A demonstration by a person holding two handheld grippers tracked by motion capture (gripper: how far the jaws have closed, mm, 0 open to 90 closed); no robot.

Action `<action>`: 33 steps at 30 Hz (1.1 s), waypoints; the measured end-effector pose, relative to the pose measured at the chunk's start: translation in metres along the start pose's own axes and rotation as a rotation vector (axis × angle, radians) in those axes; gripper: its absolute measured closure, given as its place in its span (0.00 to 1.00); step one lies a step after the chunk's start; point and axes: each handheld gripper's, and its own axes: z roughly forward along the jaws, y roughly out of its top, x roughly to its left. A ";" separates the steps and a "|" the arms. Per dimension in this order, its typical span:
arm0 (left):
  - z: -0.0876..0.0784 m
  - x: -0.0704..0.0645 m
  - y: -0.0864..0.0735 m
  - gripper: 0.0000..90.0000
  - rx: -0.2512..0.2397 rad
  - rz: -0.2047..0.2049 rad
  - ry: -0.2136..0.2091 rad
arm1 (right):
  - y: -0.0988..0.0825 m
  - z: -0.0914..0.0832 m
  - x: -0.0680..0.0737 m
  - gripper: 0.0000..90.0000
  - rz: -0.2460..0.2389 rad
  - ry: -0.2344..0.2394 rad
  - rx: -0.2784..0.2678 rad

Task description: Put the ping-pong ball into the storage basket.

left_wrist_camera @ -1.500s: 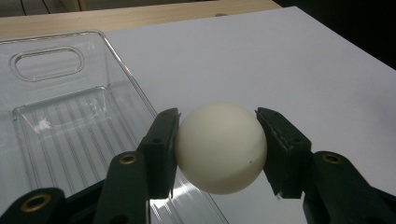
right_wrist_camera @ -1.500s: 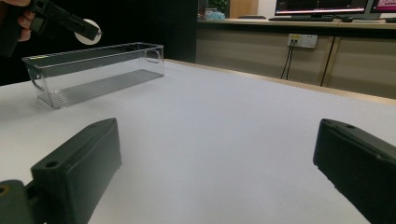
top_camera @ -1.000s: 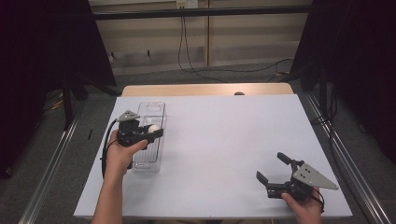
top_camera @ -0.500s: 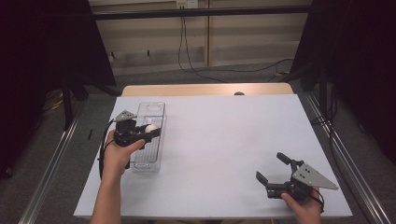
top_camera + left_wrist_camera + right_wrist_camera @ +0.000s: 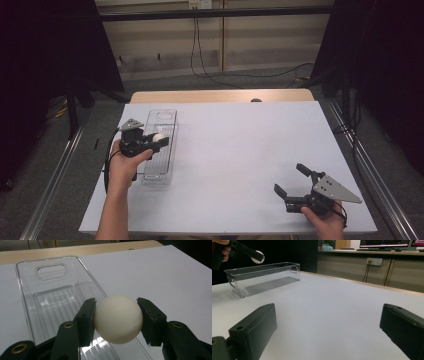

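The left gripper (image 5: 117, 322) holds a smooth, matte, cream-white ball (image 5: 118, 319), round like a table-tennis ball, clamped between its two black pads, whose inner faces look finely ribbed. Directly under and ahead of this gripper lies a long, narrow bin of clear hard plastic (image 5: 30, 297), with rounded corners, a ridged floor and an oval handle cut-out in its far end wall; the ball hangs above the bin's near part, over its right-hand wall, clear of the floor. In the high view the left hand (image 5: 125, 162) carries the gripper over the bin's middle, the ball (image 5: 158, 137) at its tip. The counter (image 5: 240, 150) has a flat, pale, matte top with a wooden strip along its far edge. The right gripper (image 5: 295, 182) rests well apart on the counter, jaws spread wide with nothing between them; from it, the bin (image 5: 262, 277) stands far off to the left, with bare counter between.
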 end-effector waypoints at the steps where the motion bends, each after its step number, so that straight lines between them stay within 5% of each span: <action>1: 0.000 0.000 0.000 0.57 0.004 0.001 0.010 | 0.000 0.000 0.000 0.01 0.000 0.000 0.000; 10: 0.000 0.003 -0.002 0.57 -0.006 -0.016 0.022 | 0.000 0.000 0.000 0.01 -0.002 0.000 -0.001; 33: -0.001 0.011 -0.007 0.57 0.007 0.016 0.048 | 0.000 0.000 0.000 0.01 -0.002 0.000 -0.001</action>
